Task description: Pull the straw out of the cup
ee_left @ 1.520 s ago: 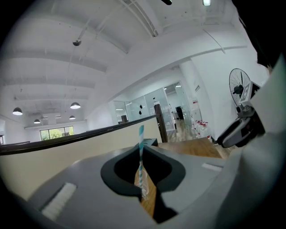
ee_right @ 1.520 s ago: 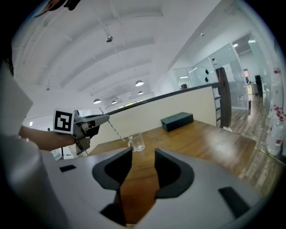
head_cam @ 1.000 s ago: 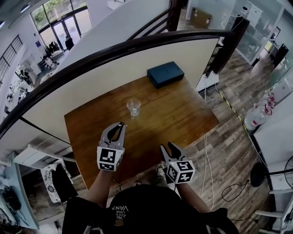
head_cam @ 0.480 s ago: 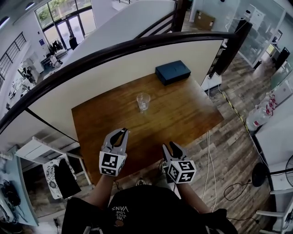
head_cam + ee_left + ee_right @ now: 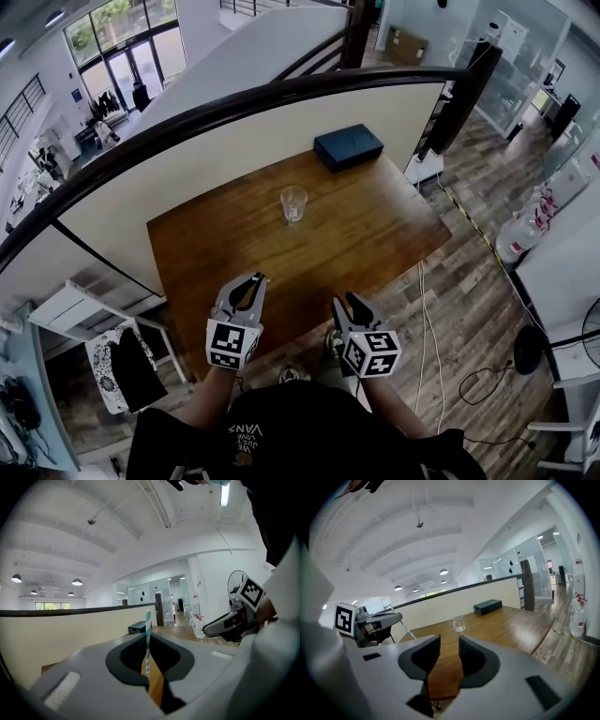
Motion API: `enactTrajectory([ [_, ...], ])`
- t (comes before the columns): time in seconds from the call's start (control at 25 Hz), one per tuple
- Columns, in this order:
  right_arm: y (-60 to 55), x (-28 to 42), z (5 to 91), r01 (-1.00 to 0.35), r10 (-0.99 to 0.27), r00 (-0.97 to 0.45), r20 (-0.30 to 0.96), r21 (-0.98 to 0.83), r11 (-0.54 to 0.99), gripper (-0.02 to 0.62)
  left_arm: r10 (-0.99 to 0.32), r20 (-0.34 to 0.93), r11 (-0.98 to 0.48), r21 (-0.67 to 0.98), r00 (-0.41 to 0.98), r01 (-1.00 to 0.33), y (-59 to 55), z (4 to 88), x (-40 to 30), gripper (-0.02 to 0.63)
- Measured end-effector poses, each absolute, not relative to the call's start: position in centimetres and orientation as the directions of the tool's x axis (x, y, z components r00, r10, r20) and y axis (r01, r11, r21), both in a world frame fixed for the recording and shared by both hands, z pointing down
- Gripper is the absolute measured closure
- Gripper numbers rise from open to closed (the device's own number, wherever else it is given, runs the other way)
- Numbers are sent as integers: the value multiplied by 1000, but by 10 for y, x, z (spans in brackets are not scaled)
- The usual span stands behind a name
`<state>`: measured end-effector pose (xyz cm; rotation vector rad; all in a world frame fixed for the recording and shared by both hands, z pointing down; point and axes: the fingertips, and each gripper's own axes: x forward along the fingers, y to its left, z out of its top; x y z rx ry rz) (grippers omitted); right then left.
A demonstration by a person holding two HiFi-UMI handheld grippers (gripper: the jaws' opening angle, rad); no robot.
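A clear glass cup (image 5: 293, 203) stands upright near the middle of the wooden table (image 5: 375, 234), with no straw in it. My left gripper (image 5: 253, 279) hovers over the table's near edge, well short of the cup, and is shut on a teal-and-white striped straw (image 5: 148, 620) that stands up between its jaws. From the right gripper view the straw (image 5: 407, 631) slants down out of the left gripper (image 5: 386, 620). My right gripper (image 5: 344, 300) is beside it to the right. Its jaws have just been closing a little but stand open, with nothing between them (image 5: 449, 656). The cup (image 5: 458, 623) lies ahead of it.
A dark blue box (image 5: 348, 147) lies at the table's far edge, against a low cream wall topped by a dark handrail (image 5: 234, 103). Wooden floor with white cables (image 5: 427, 319) lies to the right of the table.
Both grippers have drawn back from the cup toward the table's near edge, the left one carrying the straw. The gap between the cup and the left gripper has grown.
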<state>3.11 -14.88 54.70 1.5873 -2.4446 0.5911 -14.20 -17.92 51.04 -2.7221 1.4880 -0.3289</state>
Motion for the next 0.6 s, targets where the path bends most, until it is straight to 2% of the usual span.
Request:
enactTrajectory([
  [0.6,-123,18,539,-920,-859,-390,331,-180,348,543,-801,166,-594,-98,575,-799,-145,516,-141,577],
])
